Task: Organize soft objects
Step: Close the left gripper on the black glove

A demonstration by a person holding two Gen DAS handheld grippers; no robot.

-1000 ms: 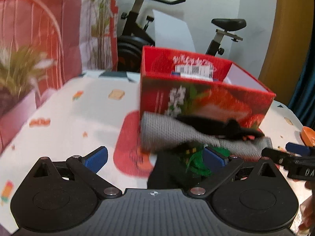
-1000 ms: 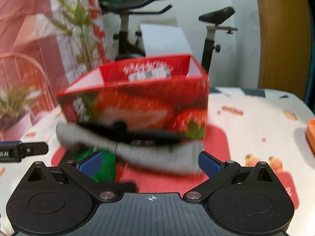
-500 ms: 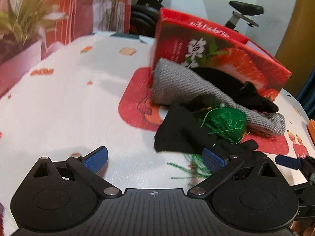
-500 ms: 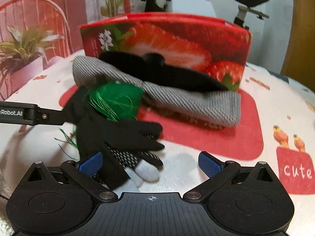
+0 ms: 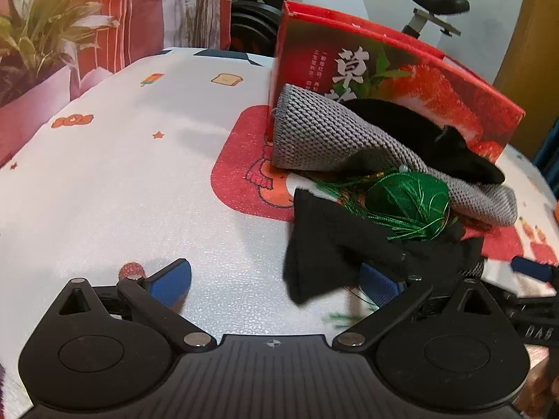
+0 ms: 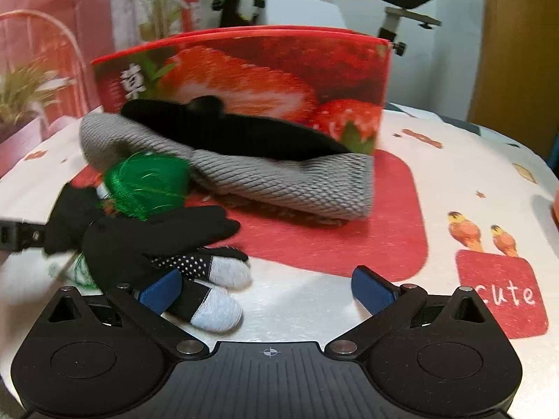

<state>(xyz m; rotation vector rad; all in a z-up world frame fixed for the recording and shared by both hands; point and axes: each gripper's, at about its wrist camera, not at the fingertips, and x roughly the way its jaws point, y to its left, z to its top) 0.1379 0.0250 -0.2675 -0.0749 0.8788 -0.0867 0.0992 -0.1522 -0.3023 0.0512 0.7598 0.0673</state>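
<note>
A pile of soft things lies in front of the red strawberry box (image 5: 401, 70) (image 6: 262, 70). A grey knit cloth (image 5: 321, 139) (image 6: 279, 181) leans on the box with a black fabric piece (image 5: 419, 132) (image 6: 227, 132) on top. A green tassel ball (image 5: 408, 199) (image 6: 146, 183) rests beside it. A black glove (image 5: 335, 244) (image 6: 157, 241) with white fingertips lies nearest. My left gripper (image 5: 276, 281) is open, its right finger under the glove's cuff. My right gripper (image 6: 267, 288) is open, its left finger against the glove's fingers.
The tablecloth (image 5: 139, 174) is white with red patches. A potted plant (image 5: 38, 42) stands off the left edge and an exercise bike (image 6: 394, 10) behind the box. An orange object (image 6: 555, 206) shows at the far right edge.
Both grippers have dropped low and come in closer to the pile. The box's inside has gone out of sight, and the black glove now lies at both grippers' fingers.
</note>
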